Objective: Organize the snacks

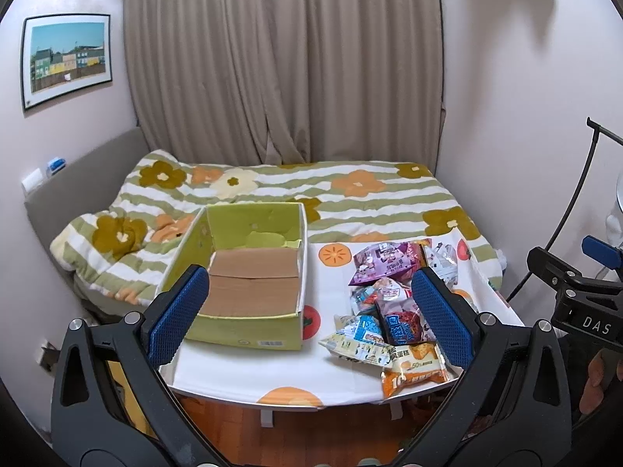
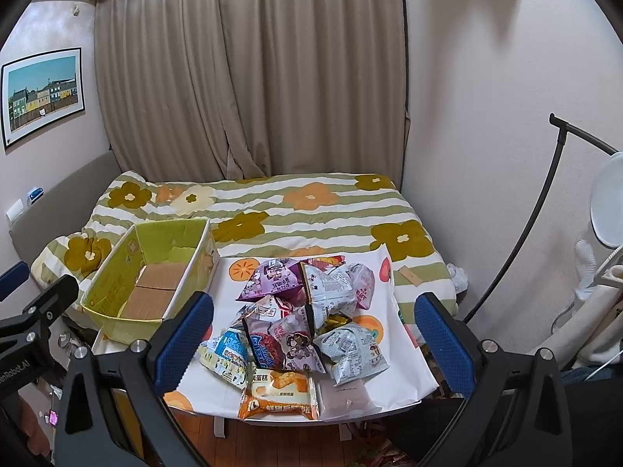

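A small bedroom: beige curtains (image 1: 284, 58) close the far wall, a framed picture (image 1: 66, 58) hangs on the wall at left, and a bed (image 1: 370, 198) with a green-striped, flower-printed quilt fills the middle ground. In front of the bed stands a table (image 1: 249, 369) covered by a white cloth printed with orange fruit.

On the left part of the table sits an open green box (image 1: 241, 334); its brown cardboard floor is bare, with nothing inside. Well apart from it, on the right part of the table, lies a loose heap of snacks (image 2: 303, 319). A purple bag (image 2: 272, 278) lies at the far side of the heap, silver-white bags to its right, and an orange pack (image 2: 278, 393) at the near edge, projecting slightly over the table rim. A pale, flat packet (image 2: 346, 393) lies just beside the orange pack.

The left gripper (image 1: 307, 315) hangs above the near table edge, its blue-padded jaws spread wide, holding nothing; the box appears by its left finger, the heap by its right. The right gripper (image 2: 313, 334) likewise stands wide apart and empty, framing the heap. In the left wrist view a hand (image 1: 595, 377) grips the right gripper's handle at lower right.
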`<action>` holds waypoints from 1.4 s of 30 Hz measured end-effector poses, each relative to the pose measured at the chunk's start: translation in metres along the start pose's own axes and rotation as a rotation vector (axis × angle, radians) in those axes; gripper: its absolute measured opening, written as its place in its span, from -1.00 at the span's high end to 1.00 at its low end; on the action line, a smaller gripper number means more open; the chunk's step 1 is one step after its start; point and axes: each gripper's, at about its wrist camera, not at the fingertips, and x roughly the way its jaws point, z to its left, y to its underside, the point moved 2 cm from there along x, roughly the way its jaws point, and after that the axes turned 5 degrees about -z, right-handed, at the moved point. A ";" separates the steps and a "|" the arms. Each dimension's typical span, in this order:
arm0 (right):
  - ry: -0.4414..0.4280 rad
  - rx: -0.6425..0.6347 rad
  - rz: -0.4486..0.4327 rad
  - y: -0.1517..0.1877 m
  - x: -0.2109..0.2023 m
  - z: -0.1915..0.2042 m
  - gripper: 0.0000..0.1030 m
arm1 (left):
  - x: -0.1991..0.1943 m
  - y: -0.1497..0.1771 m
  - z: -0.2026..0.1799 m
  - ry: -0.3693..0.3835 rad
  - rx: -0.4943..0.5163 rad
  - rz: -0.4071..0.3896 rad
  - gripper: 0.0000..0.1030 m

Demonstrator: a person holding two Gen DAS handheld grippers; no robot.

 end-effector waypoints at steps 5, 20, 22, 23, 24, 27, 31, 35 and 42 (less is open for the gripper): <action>0.000 0.000 0.004 0.001 0.000 0.001 -1.00 | 0.001 -0.001 0.000 0.009 -0.006 0.003 -0.99; -0.001 0.001 0.007 0.002 0.001 0.002 -0.99 | 0.001 -0.004 0.004 0.018 -0.012 0.006 -0.99; 0.001 -0.004 0.008 0.001 0.001 0.002 -0.99 | 0.001 -0.004 0.005 0.016 -0.010 0.007 -0.99; 0.001 -0.005 0.008 0.002 0.001 0.001 -0.99 | 0.001 -0.005 0.006 0.015 -0.009 0.008 -0.99; 0.002 -0.006 0.008 0.002 0.001 0.003 -0.99 | 0.002 -0.004 0.006 0.017 -0.009 0.009 -0.99; 0.001 -0.004 0.009 0.002 0.002 0.004 -0.99 | 0.003 -0.005 0.006 0.016 -0.004 0.012 -0.99; 0.003 -0.006 0.010 0.002 0.002 0.003 -0.99 | 0.003 -0.006 0.007 0.015 -0.005 0.010 -0.99; 0.001 -0.004 0.010 0.002 0.001 0.003 -1.00 | 0.003 -0.005 0.006 0.019 -0.005 0.015 -0.99; 0.011 0.013 0.042 0.005 0.006 -0.002 -0.99 | 0.025 -0.006 0.005 0.063 0.018 0.084 -0.99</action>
